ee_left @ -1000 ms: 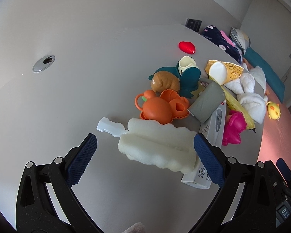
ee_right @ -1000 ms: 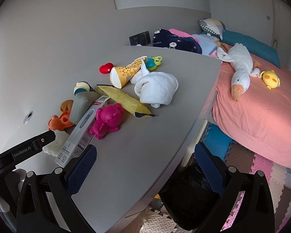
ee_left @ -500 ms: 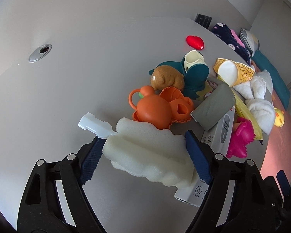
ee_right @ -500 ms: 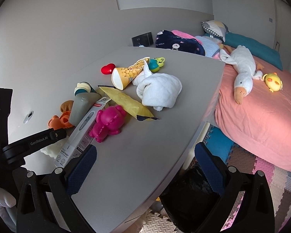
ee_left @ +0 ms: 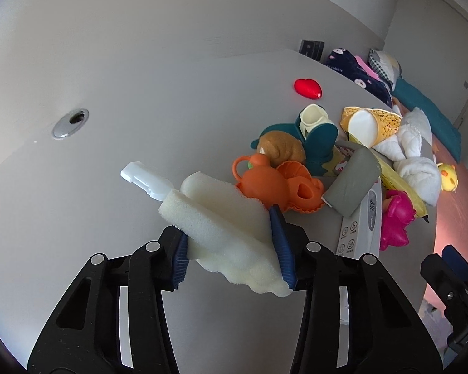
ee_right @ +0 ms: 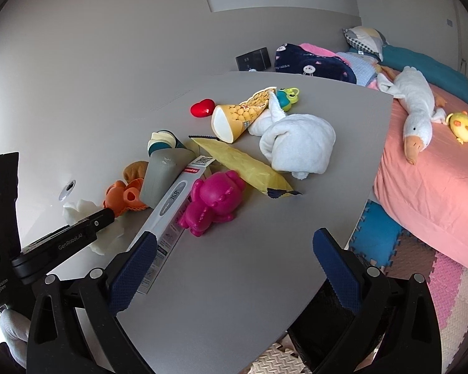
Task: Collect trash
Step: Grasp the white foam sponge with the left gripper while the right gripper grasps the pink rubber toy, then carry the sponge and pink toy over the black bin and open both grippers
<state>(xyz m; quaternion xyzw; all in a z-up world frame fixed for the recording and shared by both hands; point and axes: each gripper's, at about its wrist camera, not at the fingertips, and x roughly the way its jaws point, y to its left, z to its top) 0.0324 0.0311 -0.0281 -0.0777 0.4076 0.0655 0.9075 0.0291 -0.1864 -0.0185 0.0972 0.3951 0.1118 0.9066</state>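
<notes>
The white foam piece sat squeezed between the blue pads of the left gripper, whose jaws had just been closing onto it and now pinched it on both sides, above the grey table. A white plastic tab stuck out of the foam beyond the left jaw. Just past the jaw tips lay an orange toy, and beside the right jaw a thermometer box and a grey roll. The right gripper stood wide apart with nothing between its pads, its jaws having just begun to narrow; the thermometer box lay beside its left jaw, and a pink toy and a yellow wrapper lay ahead.
</notes>
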